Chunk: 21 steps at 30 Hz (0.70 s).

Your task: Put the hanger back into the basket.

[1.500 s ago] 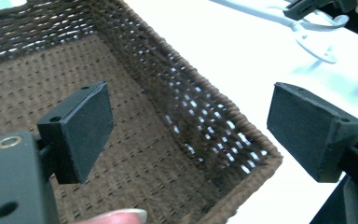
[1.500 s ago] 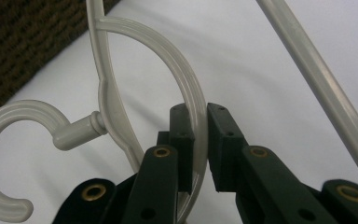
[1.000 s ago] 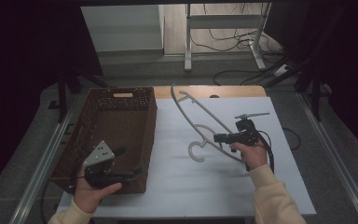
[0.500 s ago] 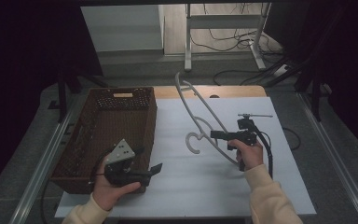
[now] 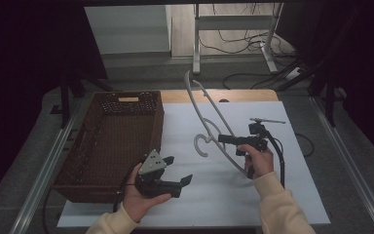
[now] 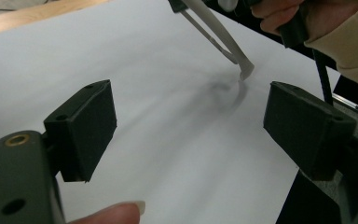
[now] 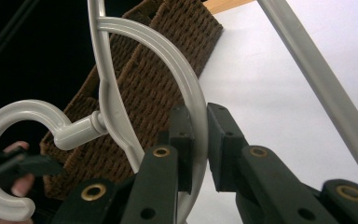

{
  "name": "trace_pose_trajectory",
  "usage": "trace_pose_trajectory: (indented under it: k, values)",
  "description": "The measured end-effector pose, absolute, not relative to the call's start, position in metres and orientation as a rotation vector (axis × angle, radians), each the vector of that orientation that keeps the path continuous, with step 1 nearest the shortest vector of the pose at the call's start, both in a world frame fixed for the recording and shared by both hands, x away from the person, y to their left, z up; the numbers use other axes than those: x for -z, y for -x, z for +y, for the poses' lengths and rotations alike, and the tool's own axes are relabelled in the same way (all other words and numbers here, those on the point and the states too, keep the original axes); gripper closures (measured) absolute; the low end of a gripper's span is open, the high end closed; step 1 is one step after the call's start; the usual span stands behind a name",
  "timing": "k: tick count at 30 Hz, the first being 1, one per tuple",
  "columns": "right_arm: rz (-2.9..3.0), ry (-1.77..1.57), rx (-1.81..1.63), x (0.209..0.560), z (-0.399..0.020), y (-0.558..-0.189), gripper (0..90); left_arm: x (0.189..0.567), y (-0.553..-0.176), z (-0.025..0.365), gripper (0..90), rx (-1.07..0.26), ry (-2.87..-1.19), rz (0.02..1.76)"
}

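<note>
Grey hanger (image 5: 209, 117) clamped by right gripper (image 5: 224, 139); lower arm hand-hidden.

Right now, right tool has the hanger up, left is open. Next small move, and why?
Probably bring the left tool across to the hanger's low end. The right tool is shut on the hanger near its hook, so it hangs tilted with one tip close to the white mat. The left tool is open and already faces that tip, with nothing between.

one hanger (image 5: 214, 119), one basket (image 5: 112, 141), seemingly two tools
</note>
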State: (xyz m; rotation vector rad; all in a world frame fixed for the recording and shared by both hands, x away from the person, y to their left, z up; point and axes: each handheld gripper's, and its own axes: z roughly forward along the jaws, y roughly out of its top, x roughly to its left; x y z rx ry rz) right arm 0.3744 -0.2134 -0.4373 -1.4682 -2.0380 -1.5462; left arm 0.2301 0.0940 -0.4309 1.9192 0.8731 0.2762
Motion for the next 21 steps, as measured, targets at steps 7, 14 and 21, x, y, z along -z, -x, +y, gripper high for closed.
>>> trace_pose_trajectory:
  k: [7,14,21]
  values:
    - [-2.014,1.487,1.551,0.439,-0.213,-0.375,80.7,0.444,-0.235,0.082,17.1,-0.248,-1.926,0.890]
    - [-2.007,1.504,1.553,0.441,-0.212,-0.376,80.7,0.453,-0.243,0.067,17.2,-0.228,-1.915,0.900]
    - [-1.988,1.522,1.559,0.443,-0.212,-0.377,80.7,0.463,-0.258,0.049,18.0,-0.181,-1.864,0.939]
